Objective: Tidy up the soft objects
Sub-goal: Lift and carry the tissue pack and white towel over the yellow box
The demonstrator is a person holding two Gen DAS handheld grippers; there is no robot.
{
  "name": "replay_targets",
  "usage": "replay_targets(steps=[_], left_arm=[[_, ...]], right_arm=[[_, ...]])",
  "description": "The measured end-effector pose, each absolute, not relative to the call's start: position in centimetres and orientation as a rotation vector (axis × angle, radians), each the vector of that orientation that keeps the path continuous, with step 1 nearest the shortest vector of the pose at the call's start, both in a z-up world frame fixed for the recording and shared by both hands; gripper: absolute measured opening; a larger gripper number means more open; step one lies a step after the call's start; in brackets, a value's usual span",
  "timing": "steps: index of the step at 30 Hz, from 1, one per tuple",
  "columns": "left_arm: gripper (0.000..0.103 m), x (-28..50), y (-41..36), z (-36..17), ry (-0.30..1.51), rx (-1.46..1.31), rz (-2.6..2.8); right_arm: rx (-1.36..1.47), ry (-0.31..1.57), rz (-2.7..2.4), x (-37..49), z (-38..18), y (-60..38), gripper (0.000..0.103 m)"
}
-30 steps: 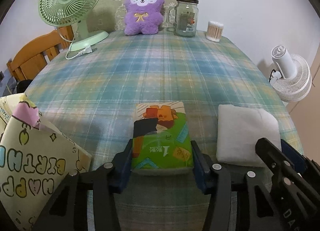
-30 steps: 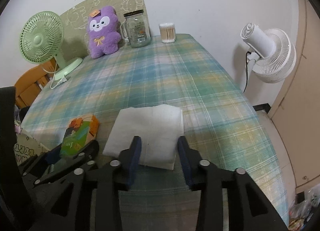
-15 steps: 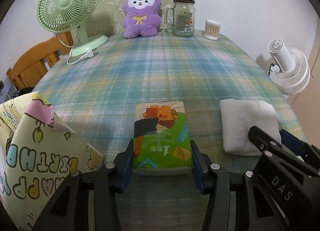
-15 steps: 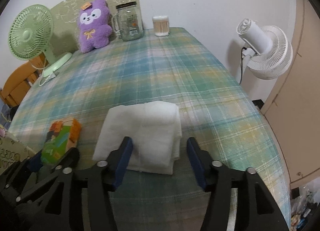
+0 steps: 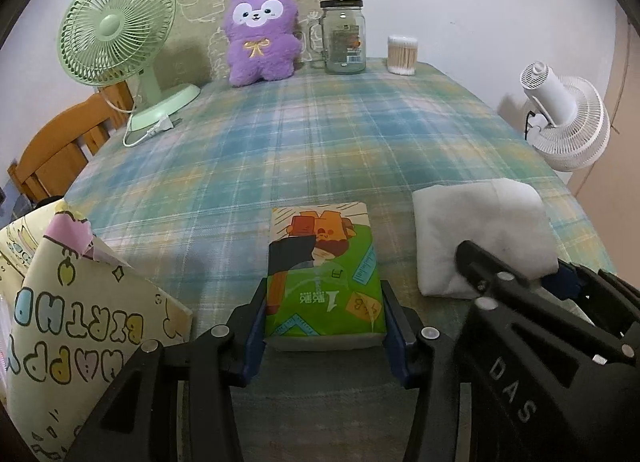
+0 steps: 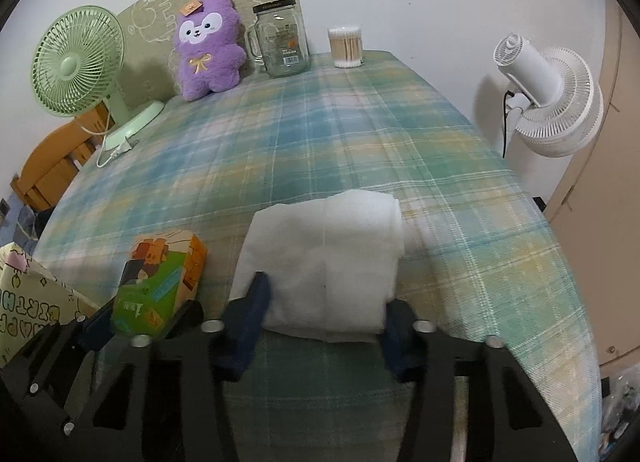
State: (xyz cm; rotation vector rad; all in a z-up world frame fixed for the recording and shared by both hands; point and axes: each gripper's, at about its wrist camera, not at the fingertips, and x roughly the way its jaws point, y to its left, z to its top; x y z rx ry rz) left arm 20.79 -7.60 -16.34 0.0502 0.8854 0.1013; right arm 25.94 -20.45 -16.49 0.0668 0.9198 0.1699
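Note:
A green and orange tissue pack point(image 5: 324, 274) lies on the plaid table; my left gripper point(image 5: 323, 322) is shut on its near end, a finger on each side. The pack also shows in the right wrist view point(image 6: 160, 282). A folded white towel point(image 6: 328, 258) lies to its right; my right gripper point(image 6: 326, 318) straddles its near end with fingers wide, and whether the pads touch it is unclear. The towel also shows in the left wrist view point(image 5: 480, 238). A purple plush toy point(image 5: 260, 34) sits at the table's far edge.
A yellow birthday gift bag point(image 5: 76, 322) stands at the near left. A green desk fan point(image 5: 120, 46), a glass jar point(image 5: 344, 38) and a cotton swab tub point(image 5: 402, 49) line the far edge. A white fan point(image 6: 548, 98) stands off the right side. A wooden chair point(image 5: 60, 150) is left.
My right gripper's fingers have spread wider and moved forward around the towel's near end. My left gripper has stayed on the tissue pack, with the view shifting slightly.

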Motion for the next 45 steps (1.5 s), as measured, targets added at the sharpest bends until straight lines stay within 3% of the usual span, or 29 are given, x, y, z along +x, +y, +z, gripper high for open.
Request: replay_targets(steps=[3, 7, 45], left_arm=[[0.05, 20.6, -7.8, -16.3, 0.887, 0.049, 0.09], [0.05, 20.2, -8.1, -16.1, 0.888, 0.04, 0.071], [0.05, 13.4, -10.8, -9.9, 0.743, 0.079, -0.013]], right_arm=[[0.042, 0.907, 0.158, 25.6, -16.1, -20.5, 0.02], [0.045, 0.901, 0.16, 25.1, -15.8, -20.8, 0.014], [0.08, 0.766, 0.09, 16.6, -8.8, -23.4, 0.013]])
